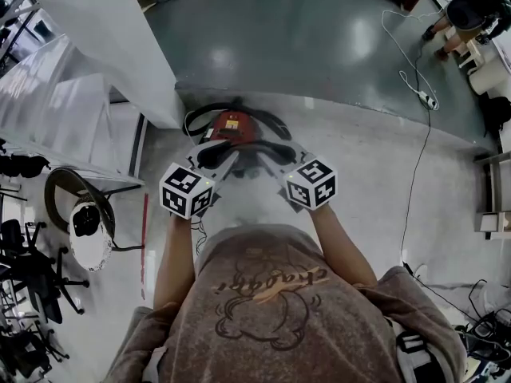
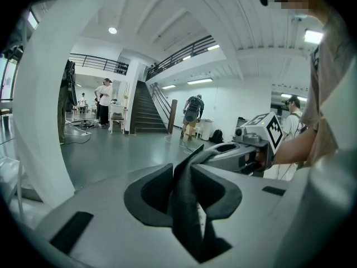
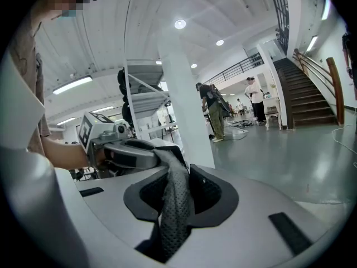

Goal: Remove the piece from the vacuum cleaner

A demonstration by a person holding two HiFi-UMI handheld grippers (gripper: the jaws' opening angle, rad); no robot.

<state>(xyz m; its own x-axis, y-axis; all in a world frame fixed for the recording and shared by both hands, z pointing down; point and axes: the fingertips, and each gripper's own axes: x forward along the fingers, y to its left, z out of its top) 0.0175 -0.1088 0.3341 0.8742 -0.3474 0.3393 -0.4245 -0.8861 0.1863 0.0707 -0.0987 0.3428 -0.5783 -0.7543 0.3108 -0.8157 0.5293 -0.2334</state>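
Note:
A red vacuum cleaner (image 1: 228,125) sits on the floor in front of me, ringed by its black hose (image 1: 192,118). Just above it I hold a dark, flexible mesh piece (image 1: 243,155) stretched between both grippers. In the left gripper view, my left gripper (image 2: 187,177) is shut on one end of the piece (image 2: 187,211), and the right gripper (image 2: 259,141) shows beyond it. My right gripper (image 3: 178,180) is shut on the other end (image 3: 175,211), with the left gripper (image 3: 109,144) across from it. In the head view the marker cubes (image 1: 186,190) hide the jaws.
A white pillar (image 1: 104,38) and a stepped white structure (image 1: 48,102) stand to the left. Office chairs (image 1: 32,278) and a white helmet-like object (image 1: 86,234) crowd the near left. A cable with a power strip (image 1: 427,98) runs at the right. People (image 2: 192,113) stand far off near a staircase (image 2: 148,113).

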